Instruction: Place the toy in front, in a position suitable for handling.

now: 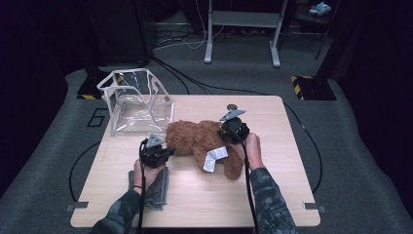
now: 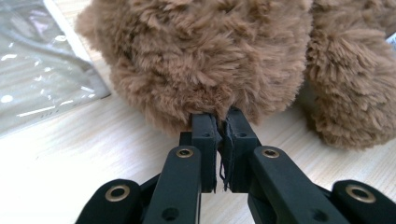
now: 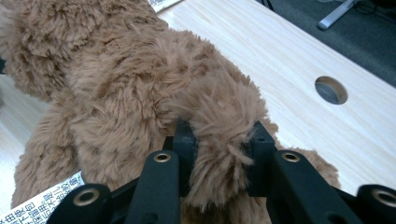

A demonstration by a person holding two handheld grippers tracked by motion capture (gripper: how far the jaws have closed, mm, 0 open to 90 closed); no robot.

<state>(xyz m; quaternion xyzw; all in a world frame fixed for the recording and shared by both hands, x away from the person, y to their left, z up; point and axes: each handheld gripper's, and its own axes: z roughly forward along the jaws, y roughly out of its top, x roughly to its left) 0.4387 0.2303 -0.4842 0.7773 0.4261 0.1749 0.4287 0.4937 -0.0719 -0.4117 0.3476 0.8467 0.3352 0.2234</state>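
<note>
The left tool (image 2: pixel 223 122) hides its tips in the bear's (image 1: pixel 199 139) fur, pinching a tuft. The right tool (image 3: pixel 219 140) clamps a fuzzy limb. The brown bear lies on the counter (image 1: pixel 272 195) beside the clear box (image 1: pixel 136 100), white tag (image 1: pixel 214 158) showing.

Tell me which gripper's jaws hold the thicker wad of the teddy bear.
The right gripper: a thick tuft of the teddy bear fills its jaws; the left gripper pinches mere fur.

My left gripper (image 2: pixel 221 122) pinches a tuft of the brown teddy bear (image 2: pixel 210 56), jaws nearly together; the clear plastic bag (image 2: pixel 37 70) lies on the wooden table (image 2: pixel 70 154).
</note>
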